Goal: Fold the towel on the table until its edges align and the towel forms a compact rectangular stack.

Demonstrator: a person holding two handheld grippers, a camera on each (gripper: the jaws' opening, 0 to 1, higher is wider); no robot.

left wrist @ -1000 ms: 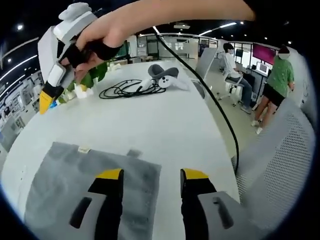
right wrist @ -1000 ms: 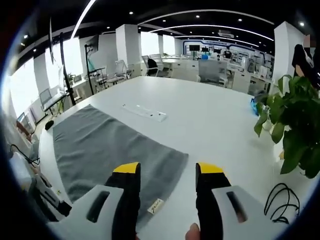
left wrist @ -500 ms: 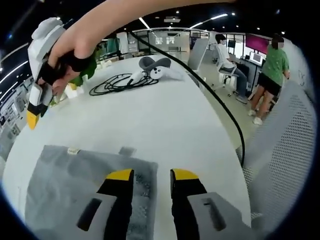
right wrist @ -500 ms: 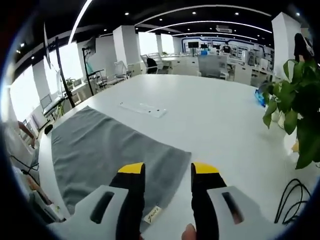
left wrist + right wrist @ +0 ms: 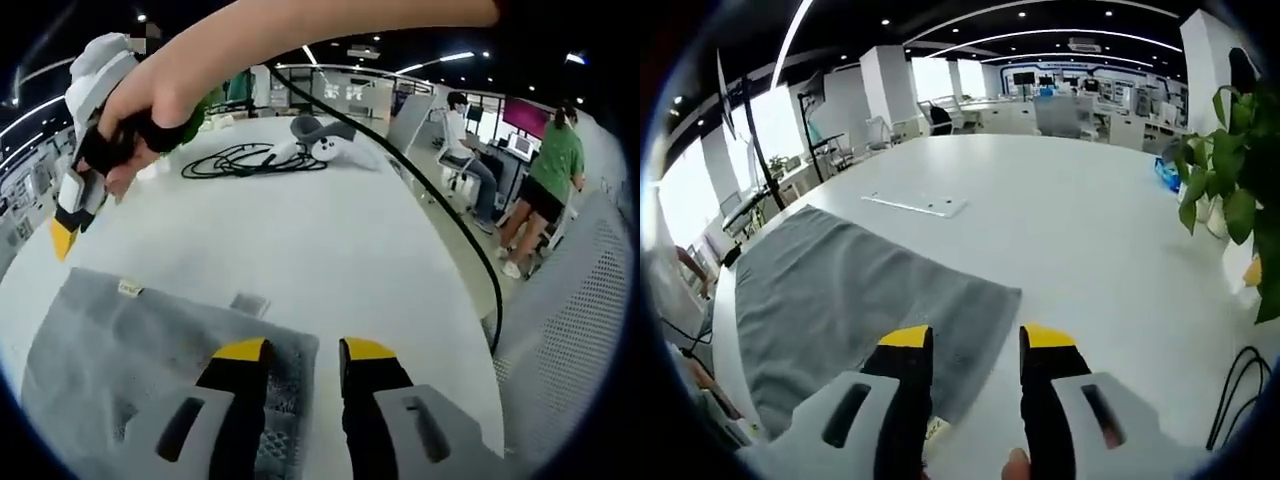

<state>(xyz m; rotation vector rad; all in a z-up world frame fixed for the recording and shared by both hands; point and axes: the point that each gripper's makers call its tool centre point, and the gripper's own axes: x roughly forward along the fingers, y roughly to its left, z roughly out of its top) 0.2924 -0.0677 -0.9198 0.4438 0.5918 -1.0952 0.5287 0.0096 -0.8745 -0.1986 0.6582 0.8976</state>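
Both sets of fingers are parted with nothing between them, the left gripper [image 5: 303, 350] and right gripper [image 5: 975, 338] each over a corner of the towel [image 5: 840, 300]. It's grey, lying flat near the surface [image 5: 1080, 230] edge, long axis running away toward the far edge.

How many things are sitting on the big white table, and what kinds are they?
Grey towel: 1
Black cable coil: 1
Grey and white headset: 1
Green potted plant: 1
White flat strip: 1
Total: 5
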